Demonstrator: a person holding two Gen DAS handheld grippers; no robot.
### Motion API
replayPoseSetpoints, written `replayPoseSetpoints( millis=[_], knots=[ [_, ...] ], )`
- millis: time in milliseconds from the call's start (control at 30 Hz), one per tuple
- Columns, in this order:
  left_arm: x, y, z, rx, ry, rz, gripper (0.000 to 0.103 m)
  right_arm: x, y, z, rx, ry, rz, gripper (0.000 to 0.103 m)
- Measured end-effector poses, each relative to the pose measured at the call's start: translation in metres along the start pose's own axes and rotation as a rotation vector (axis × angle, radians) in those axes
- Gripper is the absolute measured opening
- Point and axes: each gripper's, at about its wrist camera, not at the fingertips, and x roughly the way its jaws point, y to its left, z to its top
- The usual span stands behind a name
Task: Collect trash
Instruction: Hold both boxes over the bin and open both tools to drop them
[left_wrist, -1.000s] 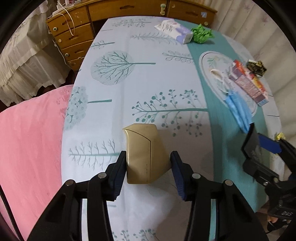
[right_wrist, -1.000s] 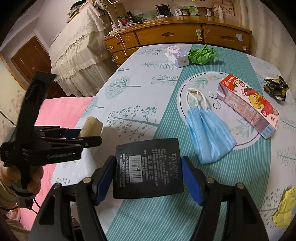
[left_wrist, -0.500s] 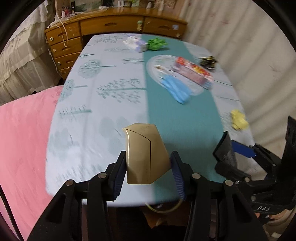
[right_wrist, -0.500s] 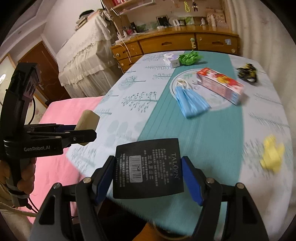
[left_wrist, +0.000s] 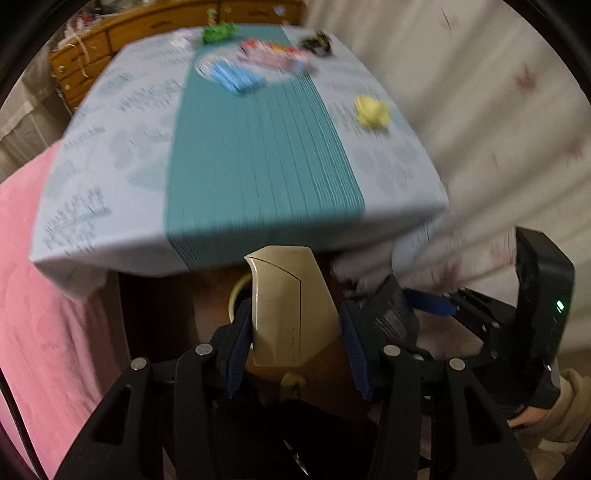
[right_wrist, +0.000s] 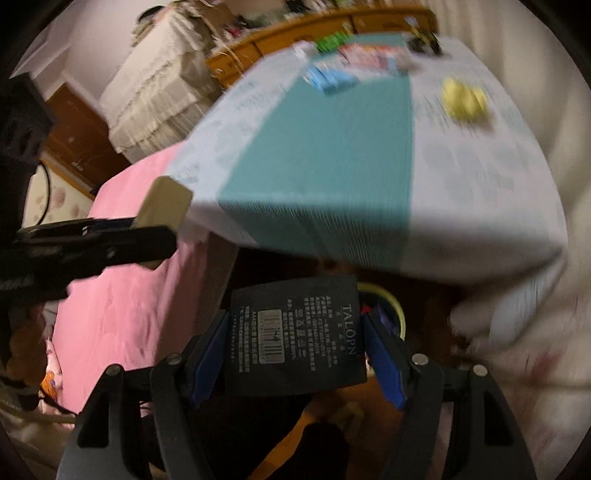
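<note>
Both hands are off the near edge of the table (left_wrist: 258, 155), each carrying a piece of trash above a yellow-rimmed bin (right_wrist: 388, 299) on the floor below. The left gripper (left_wrist: 295, 332) has its jaws pinching a gold box (left_wrist: 291, 306) by its two sides. The right gripper (right_wrist: 295, 343) has its jaws clamped on a flat black box (right_wrist: 295, 332), also by the sides.

To drop well, I judge each box should be brought squarely over the bin's mouth before the jaws part, one hand at a time so the boxes do not collide.

The gold box's long axis runs along the fingers, its angled end pointing forward and down. The black box lies broad face to the camera, its print turned sideways. A yellow wad (left_wrist: 371, 110), a blue mask (left_wrist: 236, 77) and other litter remain on the table.
</note>
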Motion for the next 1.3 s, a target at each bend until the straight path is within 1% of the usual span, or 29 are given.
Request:
replayPoseSetpoints(
  millis=[100,167,233,300,333,433,500,567,667,700,733,800,867,900,933,1000,1167,1300],
  knots=[
    [0.035,-0.005,-0.017,0.017,0.056,0.001,0.045,0.026,-0.022,-0.021,0.094,0.028,-0.008,0.071],
    [0.062,-0.003,-0.027,0.022,0.079,-0.007,0.045,0.051,-0.038,-0.033,0.155,0.046,-0.015,0.071],
    [0.100,-0.001,-0.039,0.043,0.095,0.000,0.045,0.082,-0.056,-0.046,0.219,0.066,-0.035,0.072],
    [0.136,0.005,-0.048,0.048,0.105,0.003,0.045,0.115,-0.074,-0.057,0.280,0.082,-0.046,0.072],
    [0.161,0.011,-0.053,0.045,0.112,0.005,0.045,0.136,-0.084,-0.063,0.315,0.091,-0.048,0.072],
    [0.221,0.025,-0.061,0.043,0.124,0.013,0.045,0.190,-0.109,-0.076,0.391,0.107,-0.057,0.072],
    [0.252,0.032,-0.064,0.051,0.126,0.020,0.046,0.224,-0.123,-0.081,0.428,0.123,-0.079,0.072],
    [0.285,0.040,-0.065,0.062,0.126,0.028,0.046,0.257,-0.142,-0.087,0.493,0.136,-0.078,0.072],
    [0.323,0.050,-0.064,0.078,0.125,0.040,0.047,0.294,-0.163,-0.095,0.585,0.126,-0.086,0.074],
    [0.335,0.055,-0.063,0.075,0.138,0.042,0.051,0.305,-0.170,-0.098,0.606,0.122,-0.084,0.074],
    [0.345,0.059,-0.060,0.067,0.154,0.044,0.065,0.318,-0.176,-0.100,0.618,0.118,-0.084,0.074],
    [0.360,0.069,-0.056,0.045,0.161,0.069,0.078,0.333,-0.180,-0.100,0.611,0.121,-0.107,0.075],
    [0.367,0.076,-0.054,0.033,0.142,0.079,0.081,0.344,-0.183,-0.101,0.600,0.117,-0.125,0.076],
    [0.370,0.078,-0.053,0.031,0.137,0.092,0.089,0.345,-0.183,-0.100,0.600,0.111,-0.124,0.077],
    [0.372,0.080,-0.054,0.029,0.132,0.101,0.095,0.345,-0.183,-0.099,0.598,0.100,-0.127,0.080],
    [0.373,0.085,-0.054,0.031,0.122,0.109,0.095,0.343,-0.184,-0.100,0.594,0.079,-0.149,0.084],
    [0.367,0.086,-0.060,0.053,0.106,0.142,0.095,0.334,-0.188,-0.103,0.610,0.085,-0.182,0.085],
    [0.351,0.087,-0.063,0.036,0.103,0.140,0.095,0.315,-0.183,-0.104,0.608,0.080,-0.206,0.085]
  ],
)
